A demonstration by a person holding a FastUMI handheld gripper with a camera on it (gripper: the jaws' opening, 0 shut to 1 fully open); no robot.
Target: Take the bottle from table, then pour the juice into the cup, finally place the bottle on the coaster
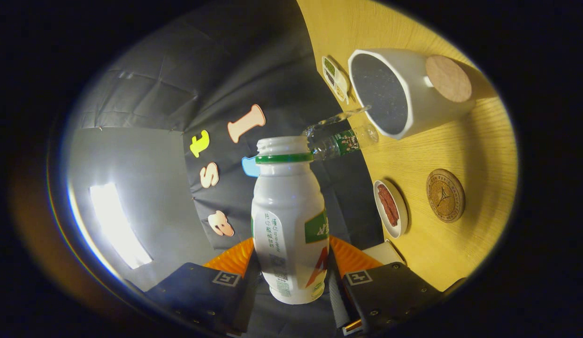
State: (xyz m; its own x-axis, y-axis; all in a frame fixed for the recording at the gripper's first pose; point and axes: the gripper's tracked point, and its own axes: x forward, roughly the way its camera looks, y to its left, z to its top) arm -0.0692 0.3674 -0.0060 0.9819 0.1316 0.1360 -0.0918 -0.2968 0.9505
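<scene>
My gripper (291,270) is shut on a white plastic bottle (289,220) with a green neck ring. Both fingers (350,258) press on its lower body. The cap is off and the open mouth (281,144) points forward. Gripper and bottle are turned far over against the wooden table (460,141), so the bottle lies roughly level with it. The white cup (404,91), dark inside, stands beyond the mouth and off to its right, apart from the bottle. I see no juice leaving the mouth. The round cork coaster (445,195) lies bare on the table, nearer than the cup.
A clear plastic bottle with a green label (343,142) lies between my bottle's mouth and the cup. A small white dish of reddish-brown strips (390,206) sits beside the coaster. A small divided tray (335,77) lies past the cup. A round cork disc (448,79) shows on the cup's side.
</scene>
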